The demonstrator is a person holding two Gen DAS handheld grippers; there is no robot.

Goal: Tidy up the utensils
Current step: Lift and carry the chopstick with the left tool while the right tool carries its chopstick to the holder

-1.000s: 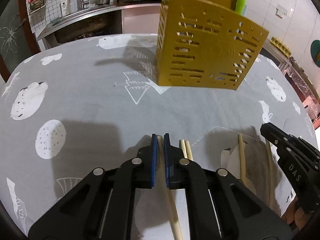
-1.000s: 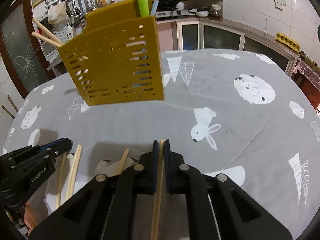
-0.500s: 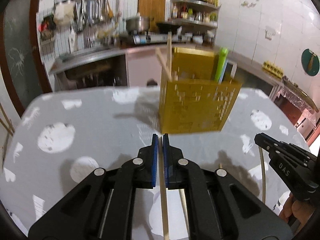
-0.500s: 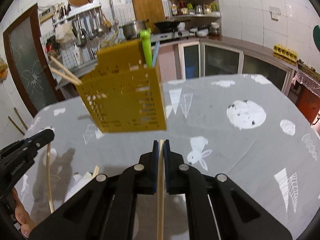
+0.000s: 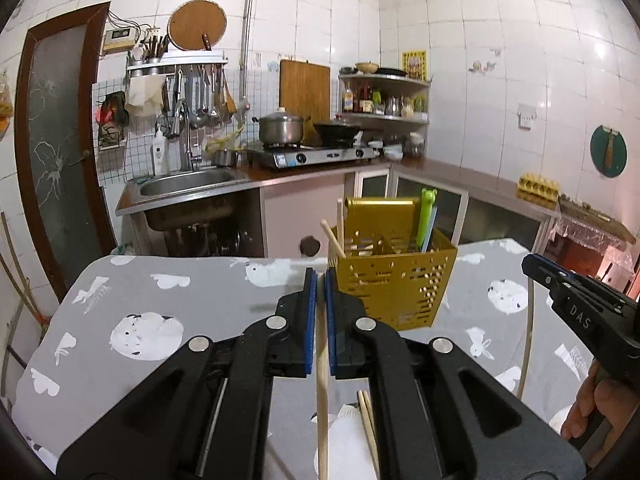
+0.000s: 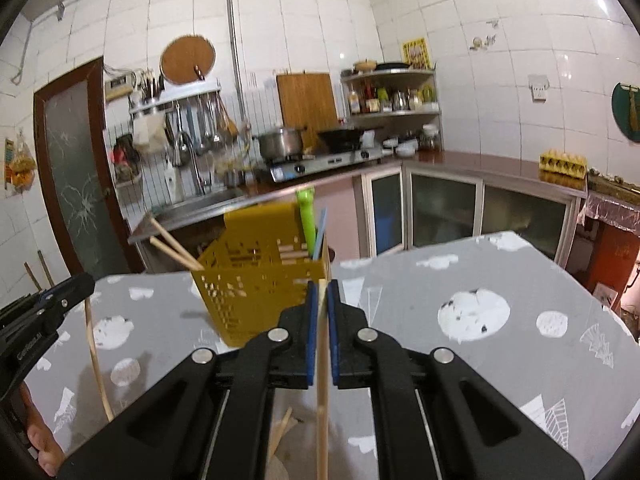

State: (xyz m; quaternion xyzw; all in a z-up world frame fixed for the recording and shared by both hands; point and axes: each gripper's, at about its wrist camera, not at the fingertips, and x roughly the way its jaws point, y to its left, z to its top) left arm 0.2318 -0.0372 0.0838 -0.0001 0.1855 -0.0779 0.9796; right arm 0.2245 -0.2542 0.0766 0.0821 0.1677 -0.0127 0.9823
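Observation:
A gold perforated utensil holder [image 5: 394,284] [image 6: 260,276] stands on the grey patterned table, with two chopsticks, a green utensil and a blue one sticking out. My left gripper [image 5: 321,280] is shut on a wooden chopstick [image 5: 322,400] that hangs down from its pads, short of the holder and to its left. My right gripper [image 6: 323,290] is shut on another chopstick [image 6: 322,408], in front of the holder's right corner. Each gripper shows in the other's view, the right gripper [image 5: 536,266] and the left gripper [image 6: 78,286], each with its stick hanging. More chopsticks [image 5: 368,424] lie on the table below.
The table [image 5: 200,300] carries a grey cloth with white prints. Behind it run a sink [image 5: 188,184], a stove with a pot [image 5: 280,130] and a counter with cupboards. A hand [image 5: 588,408] holds the right gripper at the lower right edge.
Both grippers have risen and tilted up with their chopsticks lifted off the table. The holder now appears lower and farther, and the kitchen wall has come into view.

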